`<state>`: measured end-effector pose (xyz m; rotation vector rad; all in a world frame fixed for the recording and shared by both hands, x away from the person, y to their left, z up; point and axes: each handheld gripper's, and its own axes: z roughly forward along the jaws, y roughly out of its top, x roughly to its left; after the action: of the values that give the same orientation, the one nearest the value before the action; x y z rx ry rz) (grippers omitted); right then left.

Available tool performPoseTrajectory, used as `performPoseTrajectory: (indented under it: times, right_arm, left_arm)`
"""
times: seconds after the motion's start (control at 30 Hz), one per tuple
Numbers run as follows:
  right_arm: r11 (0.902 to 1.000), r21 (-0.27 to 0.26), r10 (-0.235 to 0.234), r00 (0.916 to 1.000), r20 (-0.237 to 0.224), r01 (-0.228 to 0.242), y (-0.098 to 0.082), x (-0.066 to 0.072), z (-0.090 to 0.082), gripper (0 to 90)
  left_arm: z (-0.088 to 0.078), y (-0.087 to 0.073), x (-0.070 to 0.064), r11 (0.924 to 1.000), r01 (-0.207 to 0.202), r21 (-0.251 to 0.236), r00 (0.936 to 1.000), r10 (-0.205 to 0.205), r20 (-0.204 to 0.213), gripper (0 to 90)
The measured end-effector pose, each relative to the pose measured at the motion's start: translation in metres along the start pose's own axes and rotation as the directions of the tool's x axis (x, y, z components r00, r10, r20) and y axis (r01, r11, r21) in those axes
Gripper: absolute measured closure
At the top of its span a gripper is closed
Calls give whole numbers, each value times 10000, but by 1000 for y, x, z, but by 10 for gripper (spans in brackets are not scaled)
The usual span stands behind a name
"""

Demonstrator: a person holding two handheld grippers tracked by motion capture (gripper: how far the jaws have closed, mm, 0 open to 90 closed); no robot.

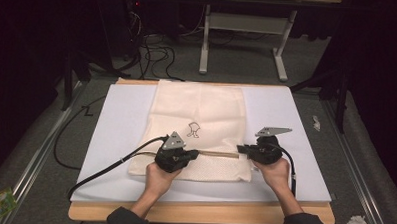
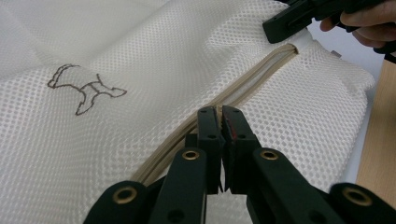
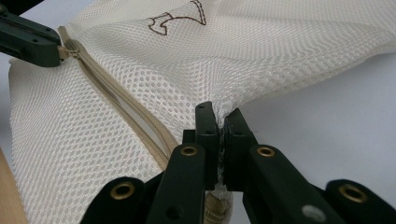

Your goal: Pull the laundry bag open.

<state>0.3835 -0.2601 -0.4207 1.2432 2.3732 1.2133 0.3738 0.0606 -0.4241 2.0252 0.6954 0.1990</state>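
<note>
Your mesh laundry bag (image 1: 198,127) lies flat on the white surface (image 1: 115,134), and the zipper (image 1: 217,153) across its near end is the line everything hangs on. At the right end of that zipper your right gripper (image 3: 218,122) has its fingers clenched on a bunched fold of mesh, which rises in a ridge away from them. If you pull from there, the load goes into the open weave rather than the tape, and the netting could stretch or snag on the pads. At the left end your left gripper (image 2: 219,116) has its fingers clamped on the zipper itself, apparently at the slider, though the pull tab is hidden between them, so I cannot tell how much of it they hold. A thin bite there may slip off the moment you draw along the teeth, and the bag would spring back toward the right gripper. Drag at an angle away from the zipper line and the slider may jam or catch the loose mesh beside it. The bag may also skid across the surface if the two hands stop opposing each other.
</note>
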Motion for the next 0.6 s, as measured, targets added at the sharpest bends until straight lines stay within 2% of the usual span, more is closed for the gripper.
performPoseTrajectory:
  times: [0.13, 0.33, 0.6]
  right_arm:
    - [9998, -136, 126, 9999, -24, -126, 0, -2, -3, 886]
    - [9998, -190, 34, 10000, -8, -34, 3, -1, -6, 887]
    - [9999, -117, 70, 10000, 44, -69, 3, -4, -4, 886]
  left_arm:
    - [-2, 0, 1, 10000, 3, -46, 10000, -3, -2, 871]
    - [-5, 1, 2, 10000, -19, -40, 10000, 18, -44, 871]
    - [-9, -2, 7, 9998, 150, -97, 9999, -150, -40, 871]
